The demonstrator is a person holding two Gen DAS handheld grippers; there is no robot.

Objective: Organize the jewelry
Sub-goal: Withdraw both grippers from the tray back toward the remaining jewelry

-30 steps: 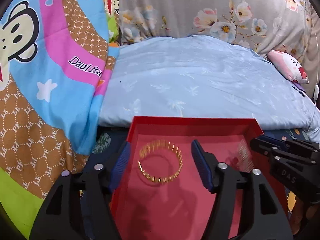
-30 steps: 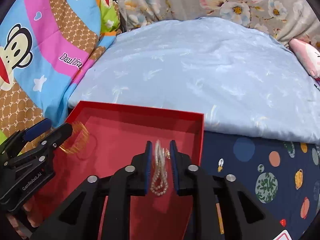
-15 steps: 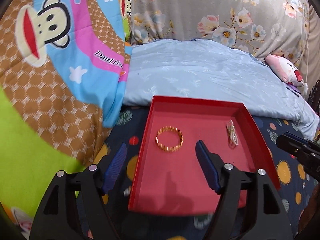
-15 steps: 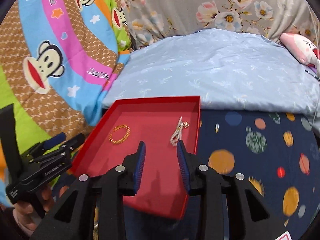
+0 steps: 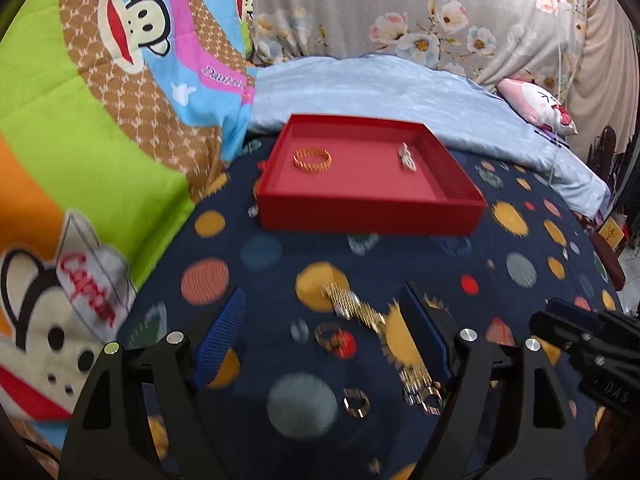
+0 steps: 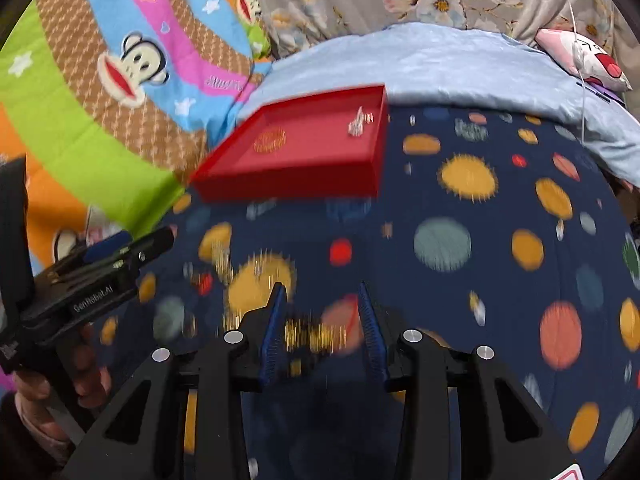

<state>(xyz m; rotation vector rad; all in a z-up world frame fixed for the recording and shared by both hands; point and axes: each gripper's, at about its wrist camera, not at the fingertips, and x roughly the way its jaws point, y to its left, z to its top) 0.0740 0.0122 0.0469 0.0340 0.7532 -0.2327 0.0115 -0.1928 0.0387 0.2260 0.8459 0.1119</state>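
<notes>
The gold bracelet (image 5: 312,160) and pearl strand (image 5: 406,157) now lie released in the red tray (image 5: 368,216); both grippers, left gripper (image 5: 324,322) and right gripper (image 6: 322,320), have withdrawn, jaws just opening, empty

Red tray (image 5: 370,210) ahead, open bedsheet (image 5: 520,248) rightward

Planet-print bedsheet (image 5: 280,256), cartoon-monkey quilt (image 5: 120,92), floral fabric (image 5: 400,12) behind.

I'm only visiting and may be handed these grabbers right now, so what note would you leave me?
Left gripper: open, empty, jaws just widened.
Right gripper: open, empty, jaws just widened.
Red tray: holds the gold bangle and a pearl strand; those are done.
Left: a gold chain and two rings on the planet-print sheet, near the left gripper.
</notes>
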